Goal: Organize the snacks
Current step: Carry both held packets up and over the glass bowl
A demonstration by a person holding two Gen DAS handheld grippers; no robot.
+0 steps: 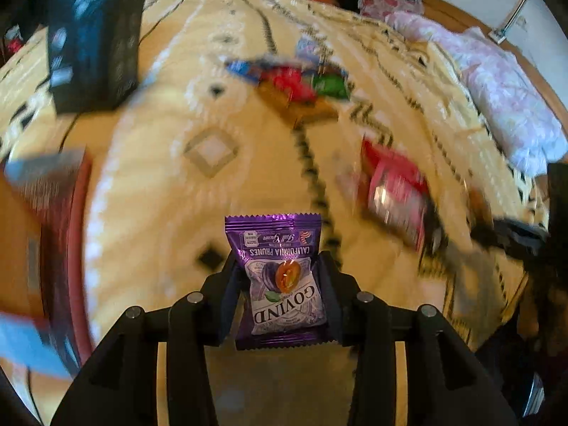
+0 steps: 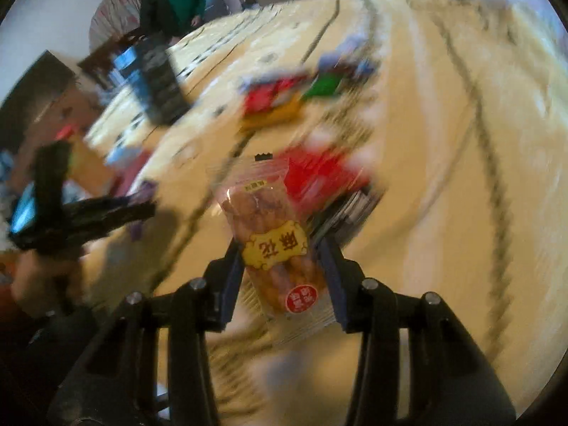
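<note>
Left wrist view shows my left tongs (image 1: 280, 284) pinching a purple prune packet (image 1: 280, 266) by its sides; it stands upright between the fingers, above the patterned cream bedspread (image 1: 170, 184). On the right wrist view, my right tongs (image 2: 280, 277) grip a clear packet of fried twists (image 2: 273, 241) the same way, with a blurred pile of snacks (image 2: 280, 96) lying beyond

Open patterned bedspread (image 1: 198, 81) straight ahead of the left gripper (image 1: 280, 284). Tall dark box (image 1: 92, 35) blocking far left; cluster of snack packets (image 1: 294, 85) at centre far; red packets (image 1: 394, 191) near right; pile of clothes (image 1: 497, 81) along right edge. Bare spread at far right in right wrist view.
</note>
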